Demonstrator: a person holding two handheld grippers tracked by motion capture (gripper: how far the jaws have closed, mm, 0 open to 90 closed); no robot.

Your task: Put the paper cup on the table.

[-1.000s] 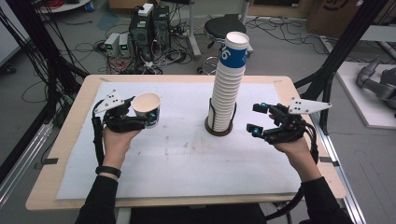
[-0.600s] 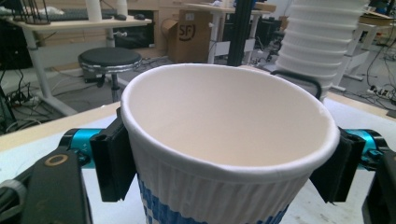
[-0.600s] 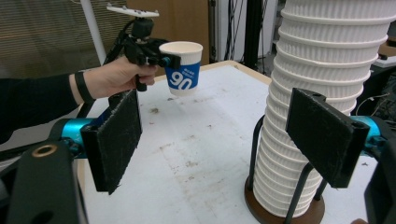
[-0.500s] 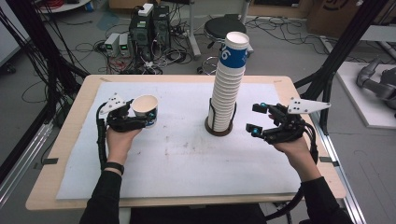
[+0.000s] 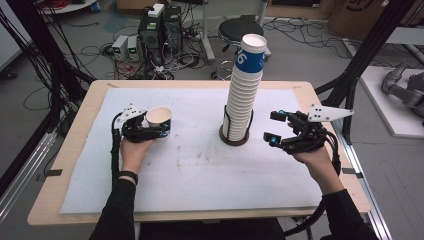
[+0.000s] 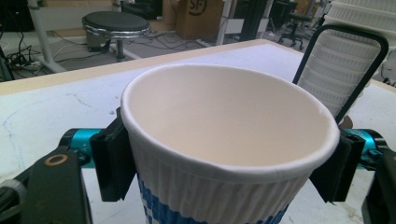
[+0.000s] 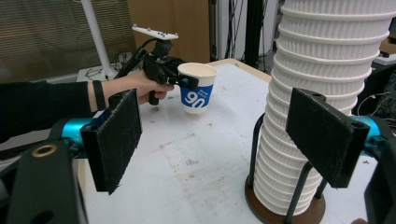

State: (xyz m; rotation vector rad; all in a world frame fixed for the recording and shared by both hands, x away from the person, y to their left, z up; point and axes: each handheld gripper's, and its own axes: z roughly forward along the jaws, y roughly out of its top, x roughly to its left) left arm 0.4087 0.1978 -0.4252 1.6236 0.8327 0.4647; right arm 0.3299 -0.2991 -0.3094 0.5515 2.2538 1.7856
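Clamped pads (image 6: pixel 112 163) on either side of the paper cup (image 6: pixel 224 154), that was how the left gripper (image 5: pixel 150 131) stood: its two black jaws pressed flat against the ribbed wall just under the rim, one each side. The cup sat upright in that grip, mouth open to the ceiling, white inside, a blue band with white numerals around its lower half. From the right gripper view the cup (image 7: pixel 196 93) hung a little above the white mat (image 5: pixel 200 170), not resting on it, out over the left half of the table (image 5: pixel 65 165).

Over on the other side, the right gripper (image 5: pixel 277 127) had its jaws wide apart and nothing between them. Its pads (image 7: pixel 114 140) faced each other across open air, pointed toward the tall stack of cups (image 5: pixel 245 90) just beside it. That stack stood in a dark wire holder (image 5: pixel 235 135) with a round brown base, near the middle of the table, leaning slightly, a blue-banded cup on top. Stack and held cup stood well apart. A dark sleeve ran back from each hand, and a black band circled the left wrist (image 5: pixel 127 176).
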